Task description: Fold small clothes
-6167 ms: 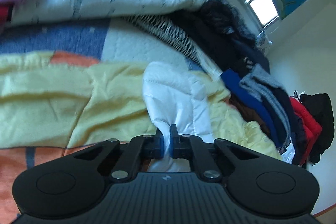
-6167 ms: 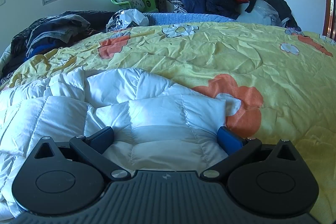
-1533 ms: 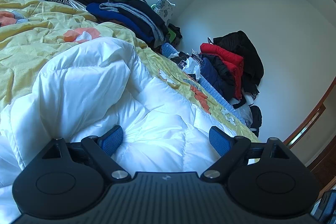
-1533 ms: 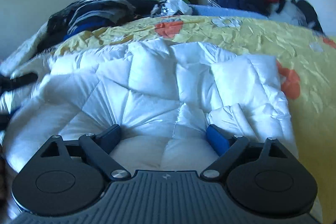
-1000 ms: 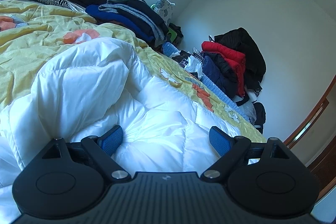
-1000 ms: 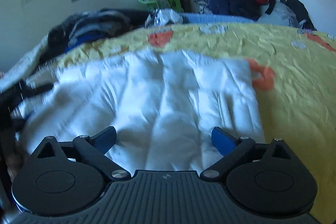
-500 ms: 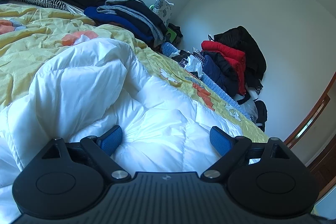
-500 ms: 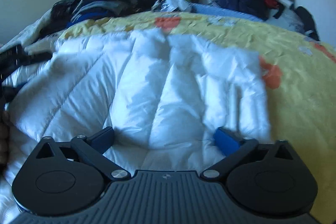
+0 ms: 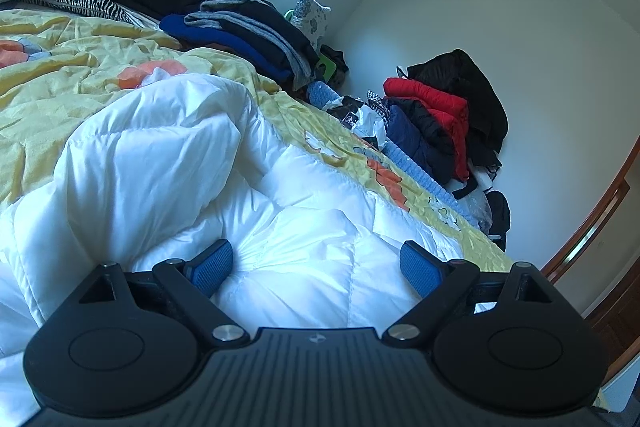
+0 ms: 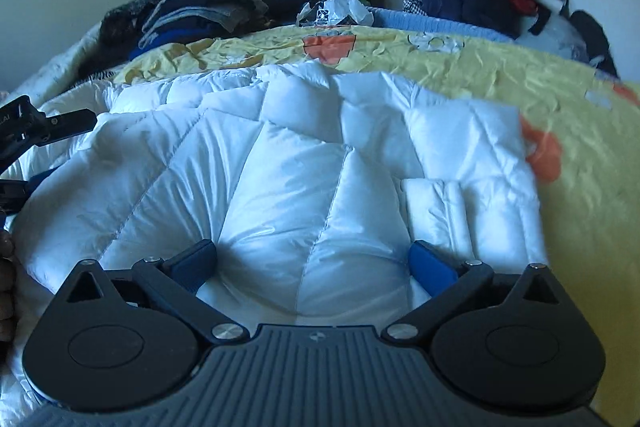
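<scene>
The white quilted puffer jacket (image 9: 168, 163) lies spread on the yellow flowered bedspread (image 9: 60, 67), bunched into a high hump toward 10 o'clock in the left wrist view and not yet a tidy packet. Judging by that, the fold looks partly done: at least one more flap and some flattening remain.

The left gripper (image 9: 316, 263) hangs low over the jacket with its blue pads wide apart, holding nothing; the padded fabric fills the gap from 12 o'clock downward.

The right gripper (image 10: 312, 263) is likewise spread and empty, the jacket (image 10: 280, 167) stretching ahead to 12 o'clock. A narrow folded strip, possibly a sleeve, sits at 2 o'clock, just beside its right pad.
</scene>
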A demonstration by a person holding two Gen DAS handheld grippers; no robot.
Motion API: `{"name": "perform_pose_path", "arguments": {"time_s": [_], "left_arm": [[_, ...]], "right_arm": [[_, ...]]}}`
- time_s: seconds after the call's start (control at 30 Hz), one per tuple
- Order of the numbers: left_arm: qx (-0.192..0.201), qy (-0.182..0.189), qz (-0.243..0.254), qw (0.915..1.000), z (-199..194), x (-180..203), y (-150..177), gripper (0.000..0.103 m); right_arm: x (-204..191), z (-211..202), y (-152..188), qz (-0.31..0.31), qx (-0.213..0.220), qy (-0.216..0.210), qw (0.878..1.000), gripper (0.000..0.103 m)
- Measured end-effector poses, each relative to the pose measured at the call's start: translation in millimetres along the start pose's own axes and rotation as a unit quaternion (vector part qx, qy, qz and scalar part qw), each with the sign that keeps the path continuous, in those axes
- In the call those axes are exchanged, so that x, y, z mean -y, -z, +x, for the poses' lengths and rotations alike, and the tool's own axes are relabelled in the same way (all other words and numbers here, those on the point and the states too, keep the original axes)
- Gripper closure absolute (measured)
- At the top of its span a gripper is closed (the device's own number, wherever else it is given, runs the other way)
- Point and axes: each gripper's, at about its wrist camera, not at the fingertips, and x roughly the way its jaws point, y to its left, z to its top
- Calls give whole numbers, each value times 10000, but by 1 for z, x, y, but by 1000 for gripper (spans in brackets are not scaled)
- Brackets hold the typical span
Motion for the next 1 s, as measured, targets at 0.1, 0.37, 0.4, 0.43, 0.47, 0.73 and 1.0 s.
{"name": "perform_pose_path", "arguments": {"time_s": [0.1,0.37,0.4,0.43,0.47,0.73,1.0], "left_arm": [[16,-14,33,10000,0,0,0,11],[289,14,-75,9996,-3,-1,3,11],[350,8,-113,9993,-5,-2,4,11],[400,-2,-135,9991,-6,-2,4,11],[439,-12,-142,9989,-7,-2,4,11],[433,-137,232,9987,-38,13,-1,11],[320,-7,494,9983,-193,-17,10,7]], "right_arm": [[-3,2,2,-48,62,-13,10000,2],[-4,-2,2,-2,192,33,9998,2],[-3,-7,3,38,255,35,9997,1],[0,-15,4,119,345,43,9993,4],[3,-28,6,273,522,68,9982,8],[73,-150,65,2023,865,-785,9723,0],[156,-215,133,3386,142,-1499,9288,1]]}}
